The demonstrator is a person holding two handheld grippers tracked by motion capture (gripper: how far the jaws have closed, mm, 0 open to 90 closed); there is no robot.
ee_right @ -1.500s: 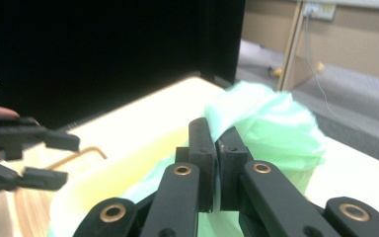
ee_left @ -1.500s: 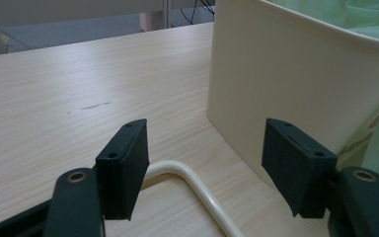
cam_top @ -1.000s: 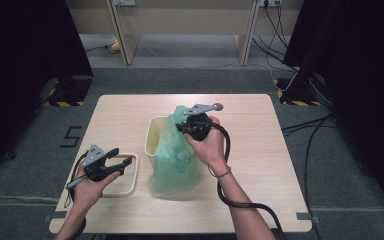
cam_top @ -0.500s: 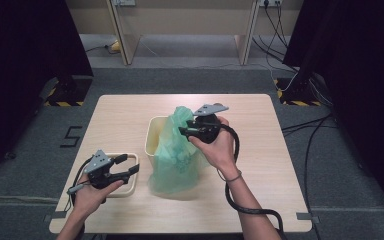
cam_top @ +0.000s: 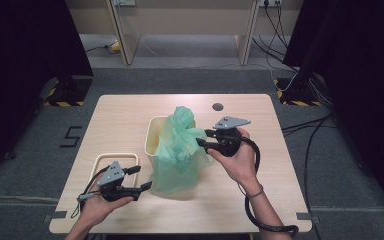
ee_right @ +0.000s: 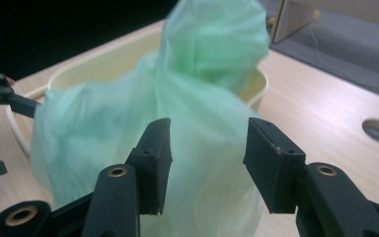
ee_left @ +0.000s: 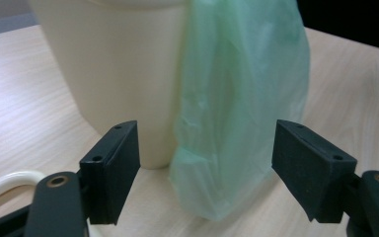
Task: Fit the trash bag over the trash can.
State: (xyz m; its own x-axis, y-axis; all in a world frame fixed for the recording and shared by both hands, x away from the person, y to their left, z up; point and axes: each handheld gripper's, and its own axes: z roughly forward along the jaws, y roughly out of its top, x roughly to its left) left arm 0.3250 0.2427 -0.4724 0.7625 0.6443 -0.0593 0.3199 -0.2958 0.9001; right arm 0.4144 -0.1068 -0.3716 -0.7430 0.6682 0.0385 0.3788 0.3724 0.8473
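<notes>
A cream bin [cam_top: 154,134] stands mid-table with a pale green plastic bag [cam_top: 180,160] draped over its rim and down its near side. My right gripper [cam_top: 201,139] is just right of the bag's top, pointing left. Its jaws have just been opening and now stand apart in front of the bag [ee_right: 202,64], not pressing it. My left gripper [cam_top: 141,178] is at the bag's lower left, pointing right. Its jaws have also just been opening. They frame the bin's wall [ee_left: 118,69] and the hanging bag [ee_left: 242,98] from a short way off, with nothing held.
A cream oval ring [cam_top: 99,161] lies on the table under my left hand, its edge [ee_left: 5,180] beside the left jaw. A round cable hole [cam_top: 218,106] sits at the back right. Dark curtains and cables flank the table.
The right gripper opened, let go of the bag's top and drew back to the right. The left gripper moved right, toward the bag's foot, with its jaws a little wider.
</notes>
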